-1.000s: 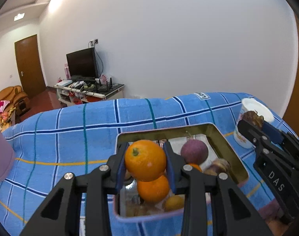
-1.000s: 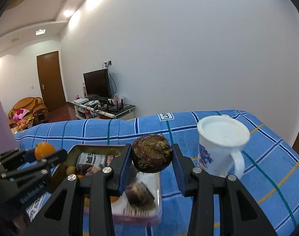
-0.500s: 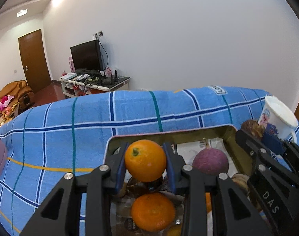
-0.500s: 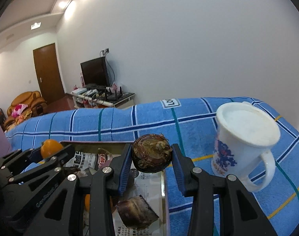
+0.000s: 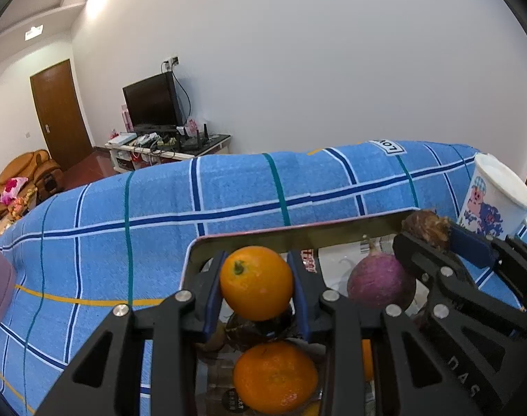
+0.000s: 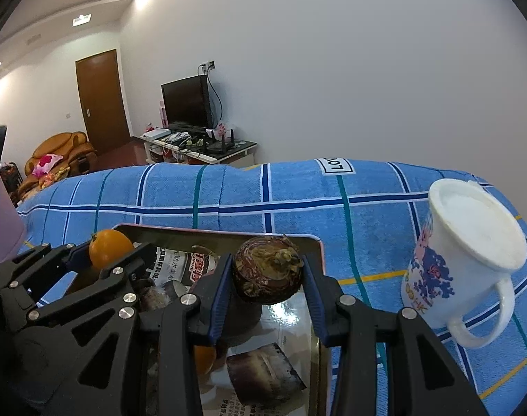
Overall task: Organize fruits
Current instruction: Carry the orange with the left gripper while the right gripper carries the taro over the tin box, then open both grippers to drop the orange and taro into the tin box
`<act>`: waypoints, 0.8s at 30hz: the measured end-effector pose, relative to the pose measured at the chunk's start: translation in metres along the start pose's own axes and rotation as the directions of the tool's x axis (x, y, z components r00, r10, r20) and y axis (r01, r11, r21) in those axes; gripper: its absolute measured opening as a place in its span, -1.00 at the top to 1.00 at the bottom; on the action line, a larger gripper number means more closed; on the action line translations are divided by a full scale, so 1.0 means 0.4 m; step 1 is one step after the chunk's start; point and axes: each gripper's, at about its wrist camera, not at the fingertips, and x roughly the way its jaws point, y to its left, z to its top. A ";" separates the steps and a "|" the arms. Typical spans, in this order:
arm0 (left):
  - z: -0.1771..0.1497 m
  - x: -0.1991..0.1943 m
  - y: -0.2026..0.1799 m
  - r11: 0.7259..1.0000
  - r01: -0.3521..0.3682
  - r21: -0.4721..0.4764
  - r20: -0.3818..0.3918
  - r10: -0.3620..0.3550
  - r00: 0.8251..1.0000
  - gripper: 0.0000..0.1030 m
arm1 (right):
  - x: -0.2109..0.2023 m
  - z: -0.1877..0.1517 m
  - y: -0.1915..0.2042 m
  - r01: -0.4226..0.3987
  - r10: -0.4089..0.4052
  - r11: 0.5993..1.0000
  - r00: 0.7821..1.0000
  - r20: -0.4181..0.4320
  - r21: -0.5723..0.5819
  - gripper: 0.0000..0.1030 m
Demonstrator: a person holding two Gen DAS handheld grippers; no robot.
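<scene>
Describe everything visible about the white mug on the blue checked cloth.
The white mug stands upright on the blue checked cloth, to the right of the metal tin and apart from it. It looks glazed or enamelled, with a thick rounded rim, a looped handle on the near right side and a blue and pink cartoon print with yellow characters. Nothing grips it, and no contents are discernible.

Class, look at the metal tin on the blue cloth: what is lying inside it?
Inside the tin: a loose orange, a purple fruit, a dark fruit and printed paper. The hand-held grippers hide the rest.
</scene>
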 end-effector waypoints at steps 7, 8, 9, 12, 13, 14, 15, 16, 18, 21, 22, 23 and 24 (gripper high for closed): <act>0.000 -0.002 -0.006 1.000 -0.004 0.006 0.001 0.004 1.000 0.28 | 0.005 0.002 -0.014 -0.045 0.045 0.999 0.999 -0.003 0.028 0.17; -0.001 -0.002 -0.008 1.000 -0.007 0.010 0.001 0.007 1.000 0.27 | 0.008 0.002 -0.023 -0.062 0.062 0.997 0.998 -0.006 0.042 0.17; -0.002 -0.003 -0.010 1.000 -0.011 0.014 0.002 0.011 1.000 0.28 | 0.008 0.000 -0.026 -0.071 0.071 0.996 0.997 -0.006 0.051 0.17; -0.001 -0.003 -0.003 1.000 -0.007 0.003 0.001 0.007 1.000 0.28 | 0.011 -0.001 -0.023 -0.078 0.078 0.996 0.997 -0.006 0.052 0.17; 0.000 -0.001 -0.001 1.000 -0.008 -0.004 0.000 0.008 1.000 0.28 | 0.011 -0.001 -0.023 -0.085 0.086 0.995 0.996 -0.004 0.049 0.17; -0.001 -0.001 0.002 1.000 -0.007 -0.011 0.000 0.007 1.000 0.28 | 0.009 0.000 -0.021 -0.092 0.092 0.995 0.996 -0.003 0.045 0.17; -0.003 -0.002 0.006 1.000 -0.009 -0.015 0.001 0.009 1.000 0.28 | 0.007 -0.002 -0.020 -0.097 0.097 0.994 0.995 0.000 0.041 0.17; -0.003 -0.003 0.007 1.000 -0.016 -0.017 0.002 0.016 1.000 0.27 | 0.004 -0.002 -0.017 -0.102 0.101 0.994 0.995 0.007 0.038 0.17; -0.003 -0.003 0.010 1.000 -0.021 -0.021 0.001 0.021 1.000 0.25 | -0.003 -0.004 -0.020 -0.118 0.117 0.992 0.993 0.019 0.043 0.17; -0.003 -0.008 0.017 0.999 -0.041 -0.031 0.009 0.041 0.999 0.04 | -0.006 -0.007 -0.029 -0.151 0.150 0.986 0.988 0.027 0.064 0.17; -0.002 -0.012 0.020 0.998 -0.054 -0.034 0.014 0.054 0.998 -0.11 | -0.007 -0.010 -0.032 -0.167 0.166 0.983 0.986 0.025 0.073 0.17; -0.002 -0.018 0.024 0.996 -0.077 -0.037 0.024 0.078 0.997 -0.18 | -0.008 -0.012 -0.037 -0.183 0.182 0.979 0.983 0.023 0.085 0.18; -0.003 -0.024 0.027 0.994 -0.098 -0.041 0.033 0.100 0.994 -0.31 | -0.006 -0.013 -0.043 -0.209 0.208 0.972 0.978 0.019 0.105 0.18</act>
